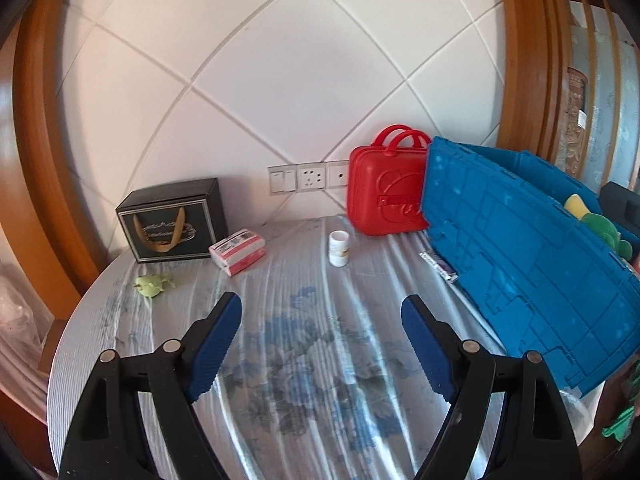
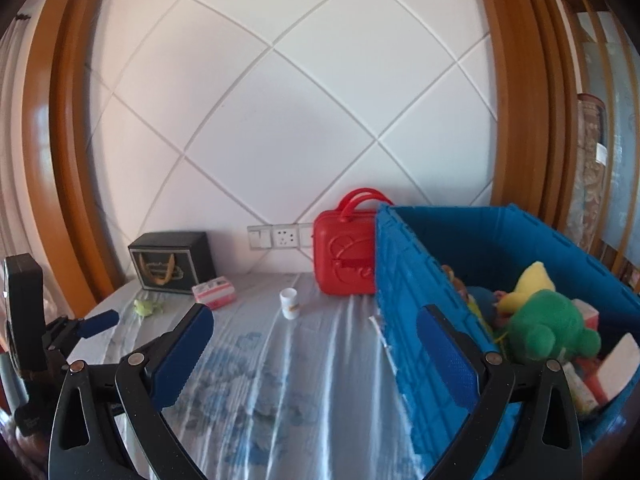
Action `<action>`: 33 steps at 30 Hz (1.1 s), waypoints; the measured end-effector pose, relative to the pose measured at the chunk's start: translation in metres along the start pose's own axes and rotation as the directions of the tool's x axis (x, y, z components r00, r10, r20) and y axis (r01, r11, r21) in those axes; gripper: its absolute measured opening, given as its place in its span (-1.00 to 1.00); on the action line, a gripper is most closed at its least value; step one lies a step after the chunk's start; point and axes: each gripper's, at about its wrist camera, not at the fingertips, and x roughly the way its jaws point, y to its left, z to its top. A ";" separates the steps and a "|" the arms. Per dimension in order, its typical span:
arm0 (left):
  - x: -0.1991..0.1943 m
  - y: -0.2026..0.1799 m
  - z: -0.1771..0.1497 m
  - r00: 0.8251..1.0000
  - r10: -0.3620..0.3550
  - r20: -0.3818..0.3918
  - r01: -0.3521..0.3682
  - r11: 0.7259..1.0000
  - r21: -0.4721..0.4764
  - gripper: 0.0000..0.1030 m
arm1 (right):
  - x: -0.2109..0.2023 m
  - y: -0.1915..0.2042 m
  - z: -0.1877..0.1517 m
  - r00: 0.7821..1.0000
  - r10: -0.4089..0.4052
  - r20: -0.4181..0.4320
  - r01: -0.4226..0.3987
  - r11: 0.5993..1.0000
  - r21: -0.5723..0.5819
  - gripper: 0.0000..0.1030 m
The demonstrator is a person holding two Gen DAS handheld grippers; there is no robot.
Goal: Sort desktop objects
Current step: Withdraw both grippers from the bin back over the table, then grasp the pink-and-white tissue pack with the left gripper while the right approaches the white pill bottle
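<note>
A blue plastic crate (image 1: 532, 264) (image 2: 404, 304) stands at the table's right side and holds a green and yellow plush toy (image 2: 544, 324) and other items. On the table lie a white pill bottle (image 1: 339, 248) (image 2: 289, 303), a pink and white box (image 1: 239, 251) (image 2: 214, 293), a small green toy (image 1: 151, 285) (image 2: 145, 307) and a flat packet (image 1: 439, 265) by the crate. My left gripper (image 1: 322, 344) is open and empty above the cloth; it also shows in the right wrist view (image 2: 98, 322). My right gripper (image 2: 316, 356) is open and empty beside the crate wall.
A red case (image 1: 386, 192) (image 2: 344, 258) and a black gift box (image 1: 174, 220) (image 2: 170, 262) stand against the white tiled wall with sockets (image 1: 310, 177). The round table (image 1: 304, 380) has a floral cloth. Wooden frames flank both sides.
</note>
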 end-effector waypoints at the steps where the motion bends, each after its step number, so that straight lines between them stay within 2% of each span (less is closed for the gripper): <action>1: 0.005 0.010 -0.001 1.000 0.012 -0.010 -0.012 1.000 -0.008 0.60 | 0.007 0.005 -0.001 1.000 0.005 -0.010 -0.005 1.000 -0.003 1.00; 6: 0.038 0.063 -0.004 0.996 0.047 -0.080 -0.053 0.996 -0.067 0.60 | 0.053 0.028 -0.001 0.997 0.010 -0.078 -0.012 1.000 -0.027 1.00; 13: 0.106 0.114 -0.004 0.982 0.075 -0.174 -0.088 0.994 -0.071 0.60 | 0.136 0.047 -0.009 0.980 0.017 -0.198 -0.022 1.000 -0.020 1.00; 17: 0.163 0.141 -0.001 0.968 0.095 -0.232 -0.115 0.991 -0.073 0.60 | 0.196 0.050 -0.018 0.963 0.006 -0.270 -0.012 1.000 -0.019 1.00; 23: 0.270 0.169 0.003 0.950 0.079 -0.303 -0.109 0.991 -0.083 0.60 | 0.309 0.047 -0.034 0.931 -0.007 -0.364 0.009 1.000 0.003 1.00; 26: 0.322 0.179 0.005 0.948 0.056 -0.314 -0.084 0.994 -0.076 0.60 | 0.364 0.048 -0.046 0.916 -0.010 -0.402 0.011 1.000 0.000 1.00; 30: 0.389 0.186 0.018 0.953 0.050 -0.298 -0.050 0.999 0.008 0.60 | 0.435 0.050 -0.060 0.890 -0.005 -0.456 0.001 1.000 -0.008 1.00; 33: 0.425 0.187 0.028 0.953 0.072 -0.294 -0.056 0.997 0.062 0.60 | 0.477 0.054 -0.068 0.879 -0.003 -0.476 -0.005 1.000 -0.016 1.00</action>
